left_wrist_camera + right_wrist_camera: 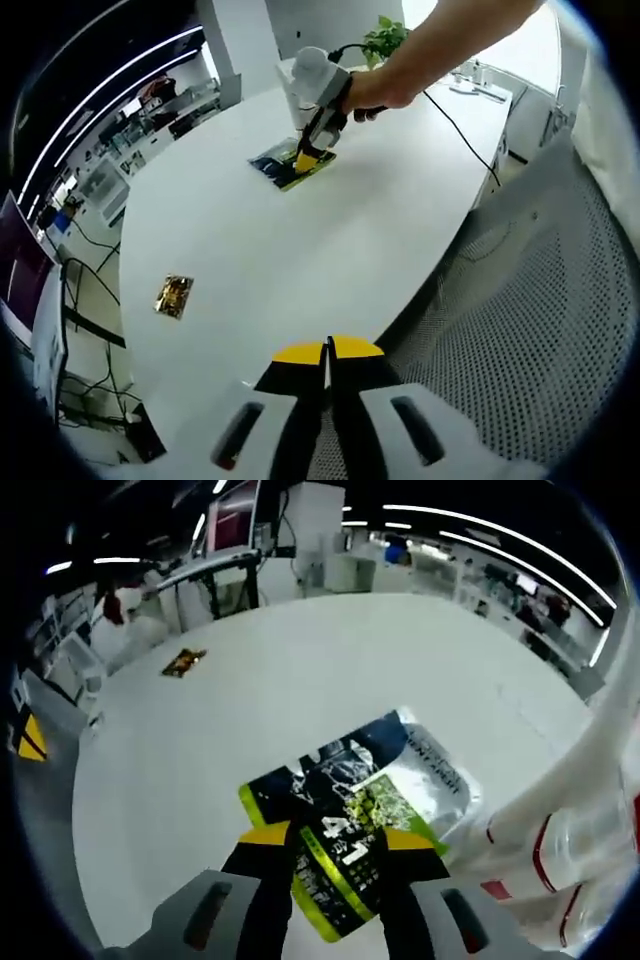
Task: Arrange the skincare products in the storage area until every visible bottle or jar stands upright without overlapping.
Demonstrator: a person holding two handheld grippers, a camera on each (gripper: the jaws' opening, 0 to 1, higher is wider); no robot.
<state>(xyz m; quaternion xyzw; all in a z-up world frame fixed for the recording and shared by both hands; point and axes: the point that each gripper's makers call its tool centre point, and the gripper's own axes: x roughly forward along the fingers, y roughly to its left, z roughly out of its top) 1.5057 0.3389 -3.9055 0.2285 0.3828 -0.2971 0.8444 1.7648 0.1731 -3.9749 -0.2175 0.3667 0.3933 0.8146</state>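
Yellow-tipped jaws of the right gripper [335, 842] stand apart on either side of a flat sachet [345, 830], which lies between them on the white table [300, 670]; whether the tips press its edges I cannot tell. Seen from the right gripper view, the sachet is a glossy packet, dark blue and black with a bright green panel and large pale figures printed on it, and its long axis runs away from the jaws toward the upper right, with one end beneath the gripper and the far end pale and silvery. It lies flat, not upright. Across the room, the left gripper view shows the same packet [291, 165] far up the table [300, 260], with the right gripper [310, 155] tipped down onto it and a person's hand [375, 90] holding that gripper's body. The left gripper [328, 350] hangs at the table's near edge, its jaws closed together with nothing between them. A second, smaller gold sachet [173, 296] lies flat on the table well apart from the first, near the left edge; in the right gripper view it [184, 661] sits far off toward the upper left. A mesh chair back [540, 330] stands just beside the table.
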